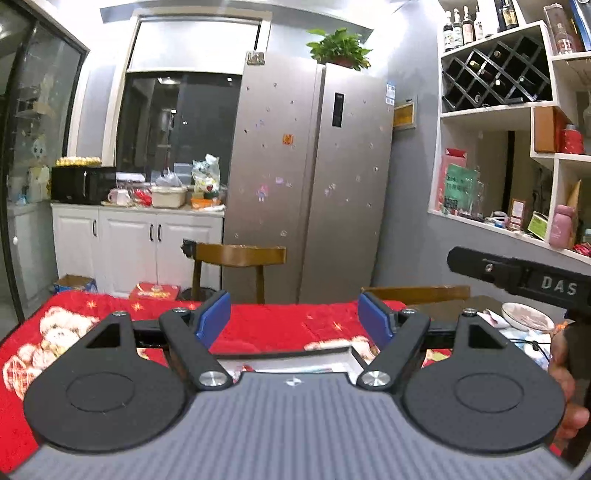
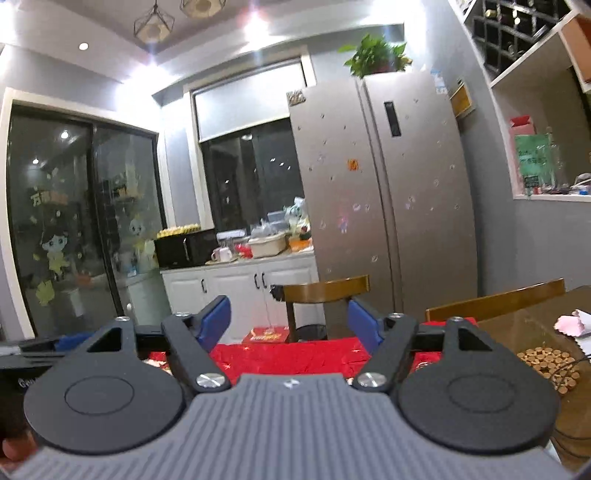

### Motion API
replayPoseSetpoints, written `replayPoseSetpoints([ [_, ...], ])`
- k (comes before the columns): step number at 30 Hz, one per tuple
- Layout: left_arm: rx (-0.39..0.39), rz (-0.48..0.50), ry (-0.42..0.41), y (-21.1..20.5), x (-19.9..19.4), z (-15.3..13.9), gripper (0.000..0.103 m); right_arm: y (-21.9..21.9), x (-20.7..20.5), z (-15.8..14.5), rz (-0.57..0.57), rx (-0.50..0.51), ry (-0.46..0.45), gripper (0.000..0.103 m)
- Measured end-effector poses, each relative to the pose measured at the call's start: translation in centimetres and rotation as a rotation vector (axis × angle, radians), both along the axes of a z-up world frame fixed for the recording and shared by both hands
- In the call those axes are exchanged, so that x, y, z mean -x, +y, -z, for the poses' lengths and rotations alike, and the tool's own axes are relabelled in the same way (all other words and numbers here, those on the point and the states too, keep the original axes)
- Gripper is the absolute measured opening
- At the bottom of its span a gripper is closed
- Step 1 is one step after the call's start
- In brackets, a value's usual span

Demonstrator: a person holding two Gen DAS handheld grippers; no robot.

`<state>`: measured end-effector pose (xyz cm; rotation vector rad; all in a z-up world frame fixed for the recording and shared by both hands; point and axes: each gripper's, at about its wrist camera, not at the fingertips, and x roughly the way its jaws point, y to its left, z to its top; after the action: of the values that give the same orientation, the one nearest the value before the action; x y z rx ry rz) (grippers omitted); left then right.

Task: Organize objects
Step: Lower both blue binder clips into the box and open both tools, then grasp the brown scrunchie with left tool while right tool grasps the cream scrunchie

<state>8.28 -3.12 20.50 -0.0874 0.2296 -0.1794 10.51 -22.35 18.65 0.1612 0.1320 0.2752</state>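
Both claws stand wide apart with nothing between their blue pads, raised and looking nearly level across the room. The left claw point(image 1: 294, 320) hovers over a bench spread with a red blanket point(image 1: 266, 326) printed with bears and stars; just below its pads lies a flat grey-rimmed box or tray point(image 1: 295, 360) with what looks like paper inside — mostly hidden by the claw's body, so its contents cannot be told. The right claw point(image 2: 289, 320) hangs above the same red blanket point(image 2: 280, 356), the tray out of its sight.

Readable writing is scarce: the letters "DAS" show on the black body of the right claw at the left view's right edge, above a hand point(image 1: 567, 391) gripping its handle.

Only the left view shows a white plate point(image 1: 526, 316) on the bare wood of the bench and the bottles atop the wine rack point(image 1: 496, 72). Only the right view shows a round coaster of small wooden discs point(image 2: 548, 367), a pink cloth point(image 2: 576, 325) and the ceiling lamps point(image 2: 155, 24). Both show the silver fridge point(image 1: 310, 177) topped by a plant point(image 1: 338, 46), and a wooden chair point(image 1: 240, 256).
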Motion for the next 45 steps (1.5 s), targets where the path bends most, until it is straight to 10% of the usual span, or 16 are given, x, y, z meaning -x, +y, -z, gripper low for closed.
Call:
replayPoseSetpoints([
  [18,-0.001,0.019,0.359,2.0,-2.3,17.3,0.08,-0.3,-0.1,15.5,0.018,0.043,0.279,0.085],
  [35,-0.103,-0.016,0.409,0.3,-4.5,20.1,0.079,-0.1,-1.5,18.7,0.02,0.01,0.481,0.076],
  [45,-0.153,-0.006,0.387,-0.5,-4.3,20.0,0.022,0.2,-2.0,18.7,-0.026,-0.009,0.486,0.03],
])
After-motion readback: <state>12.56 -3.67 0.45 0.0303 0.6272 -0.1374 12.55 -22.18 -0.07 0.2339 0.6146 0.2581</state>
